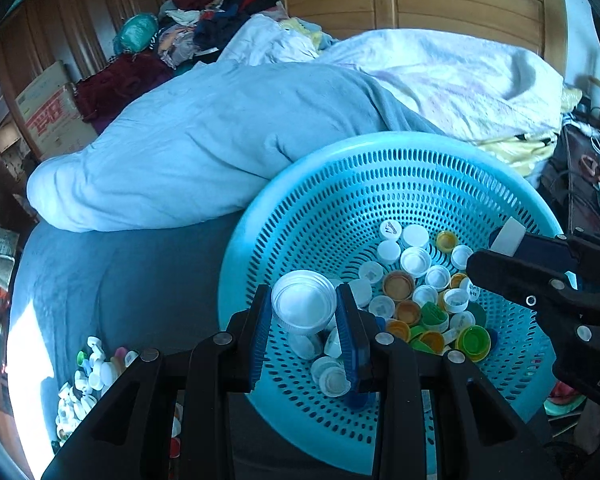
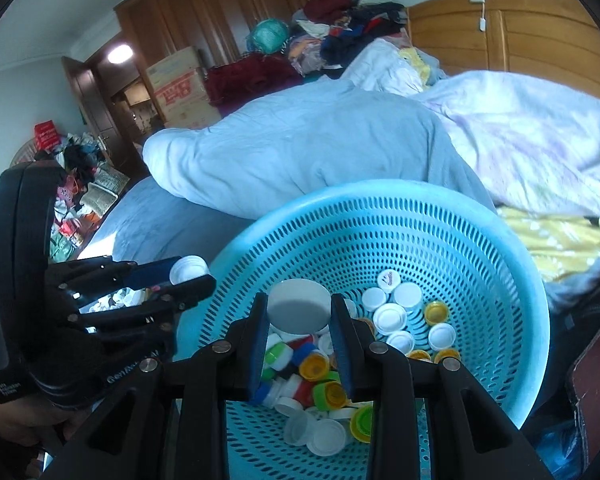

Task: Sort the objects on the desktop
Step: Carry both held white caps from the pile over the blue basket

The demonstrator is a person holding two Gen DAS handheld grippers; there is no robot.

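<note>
A light-blue perforated basket (image 1: 340, 200) (image 2: 480, 264) rests on the bed and holds several bottle caps (image 1: 416, 260) (image 2: 388, 316) in white, yellow, orange and green. My left gripper (image 1: 303, 296) (image 2: 196, 271) hangs over the basket's left side, shut on a wide white cap (image 1: 304, 306) (image 2: 188, 269) whose hollow side faces the camera. My right gripper (image 2: 300, 304) (image 1: 486, 250) is above the basket, shut on another white cap (image 2: 299, 310) (image 1: 508, 236) with its flat top showing. A hand holds the left gripper's handle at the lower left of the right wrist view.
A heap of white caps (image 1: 84, 376) (image 2: 120, 298) lies on the blue sheet left of the basket. A bulky pale-blue duvet (image 1: 204, 148) (image 2: 300, 148) lies just behind the basket. Clothes, a cardboard box (image 1: 52, 112) and a wooden headboard (image 1: 460, 4) stand further back.
</note>
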